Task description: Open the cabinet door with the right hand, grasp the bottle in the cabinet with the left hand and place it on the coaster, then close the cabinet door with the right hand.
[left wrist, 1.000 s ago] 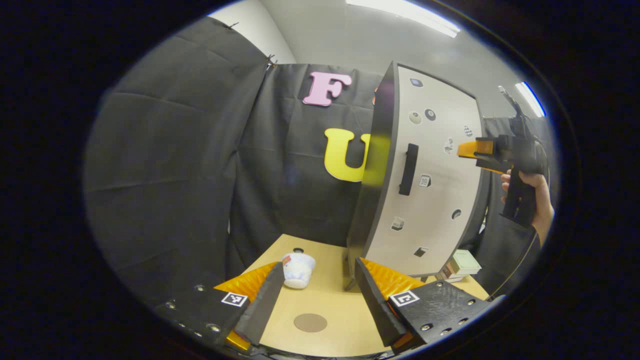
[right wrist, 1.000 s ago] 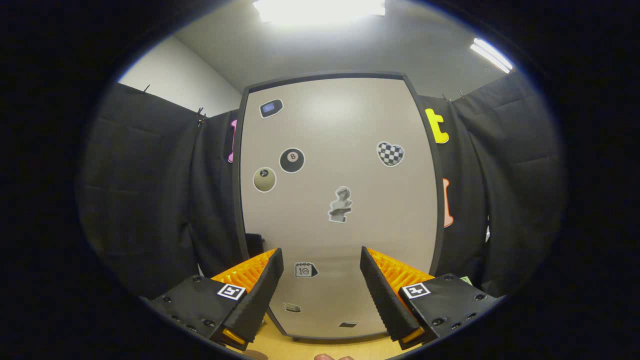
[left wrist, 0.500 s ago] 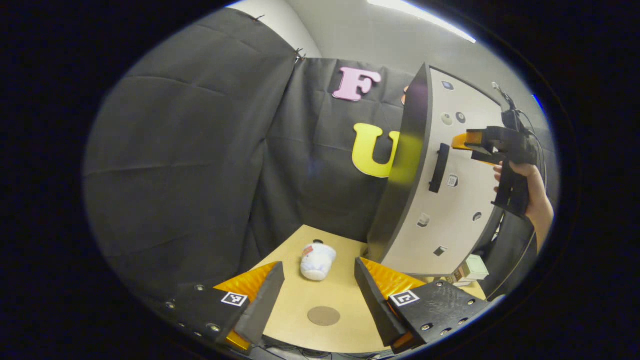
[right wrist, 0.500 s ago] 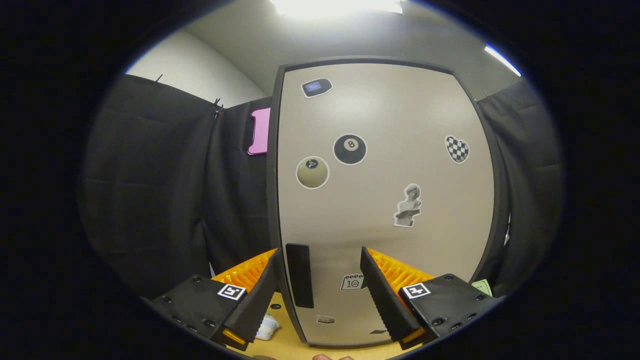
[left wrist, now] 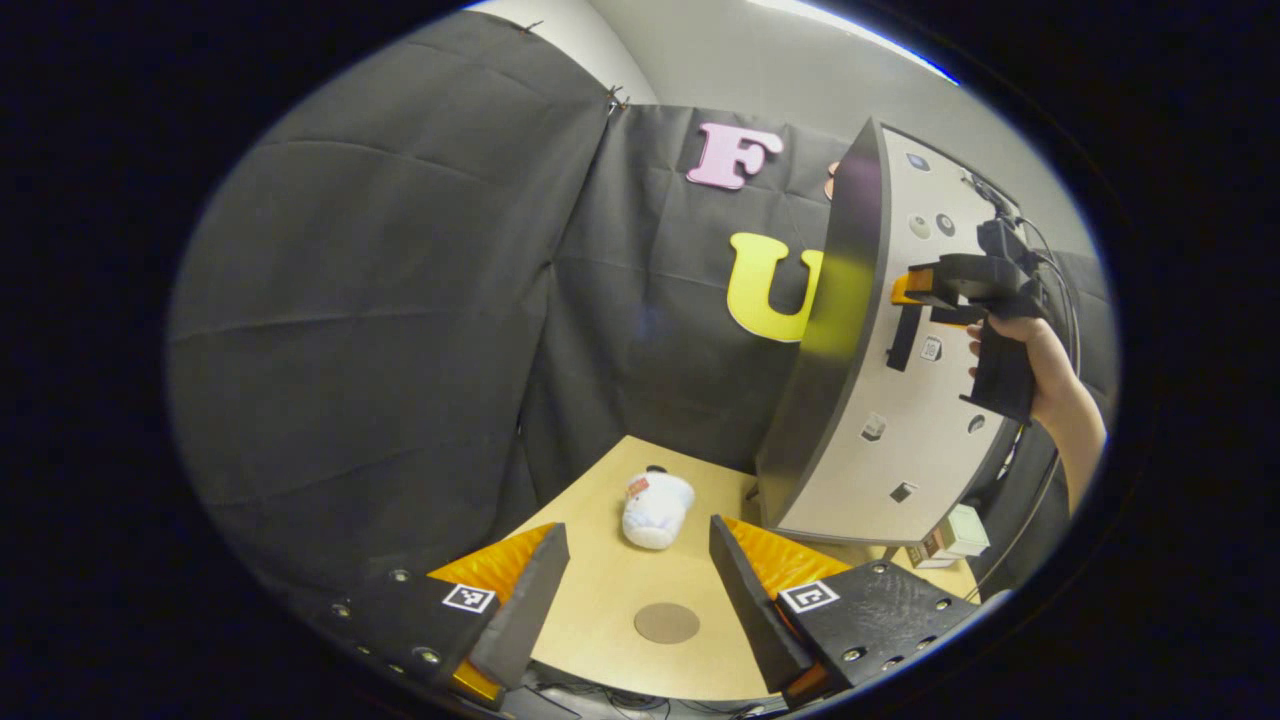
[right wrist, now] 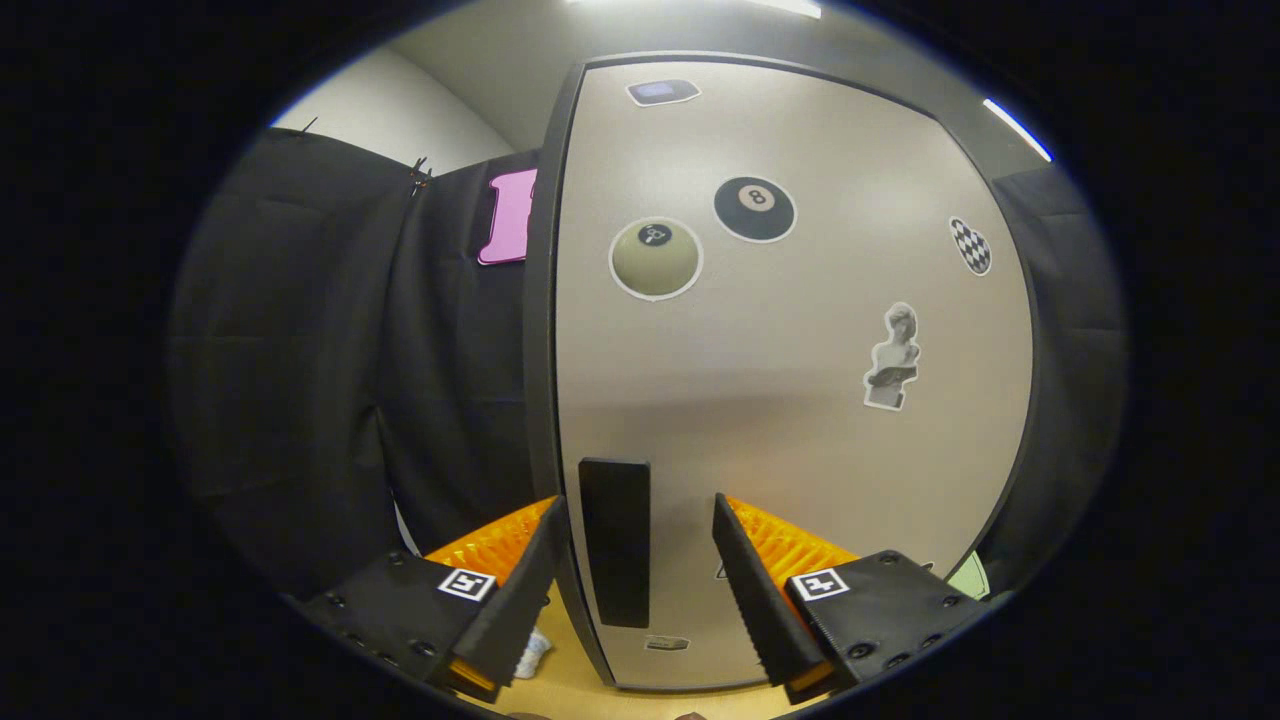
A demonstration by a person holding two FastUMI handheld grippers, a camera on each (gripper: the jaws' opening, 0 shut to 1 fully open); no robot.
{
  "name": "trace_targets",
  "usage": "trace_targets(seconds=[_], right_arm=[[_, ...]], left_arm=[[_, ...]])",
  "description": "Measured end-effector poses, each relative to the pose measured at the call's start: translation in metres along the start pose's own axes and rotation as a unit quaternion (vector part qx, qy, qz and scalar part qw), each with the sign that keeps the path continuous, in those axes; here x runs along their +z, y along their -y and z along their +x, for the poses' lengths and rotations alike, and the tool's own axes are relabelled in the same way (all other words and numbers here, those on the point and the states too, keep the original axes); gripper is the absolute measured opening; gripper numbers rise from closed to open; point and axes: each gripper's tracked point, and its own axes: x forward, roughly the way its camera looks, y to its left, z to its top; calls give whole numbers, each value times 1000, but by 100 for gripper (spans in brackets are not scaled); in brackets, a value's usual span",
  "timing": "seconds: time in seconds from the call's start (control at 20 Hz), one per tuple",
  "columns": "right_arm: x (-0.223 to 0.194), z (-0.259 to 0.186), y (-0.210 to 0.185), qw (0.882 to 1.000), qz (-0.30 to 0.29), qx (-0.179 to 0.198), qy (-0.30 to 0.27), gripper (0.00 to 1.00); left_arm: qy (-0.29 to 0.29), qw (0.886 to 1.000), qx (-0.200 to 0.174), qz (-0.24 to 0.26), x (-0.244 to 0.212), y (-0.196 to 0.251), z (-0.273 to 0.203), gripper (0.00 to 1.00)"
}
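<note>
Tabletop (left wrist: 600,600) — toppled bottle (left wrist: 655,510), coaster (left wrist: 666,623)

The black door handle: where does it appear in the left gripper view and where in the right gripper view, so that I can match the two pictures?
Left gripper view: the black door handle is at upper right, on the pale cabinet door, just before the right gripper.
Right gripper view: the handle is at lower centre, a vertical bar between the open fingers.
Shared landmark: the cabinet door's dark left edge, beside the handle in both views.
</note>
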Motion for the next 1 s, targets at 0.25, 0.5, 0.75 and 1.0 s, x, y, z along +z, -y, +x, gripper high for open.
trace_targets(seconds=[0.25,0.5,0.75,1.0], right_arm=[[-12,7,-6,1000,-23,-12,-16,46],[-13,10,-7,1000,4,-5,-23,33],[-13,6,-8,999,-13,37,-23,15],[-16,-4,-9,997,-28,68,-24,8]], left_arm=[[0,1000,7,3,1,-3,6,86],[1,1000,12,5,4,-5,5,87],[2,1000,11,10,2,-1,0,86],[0,1000,0,17,2,11,-2,86]])
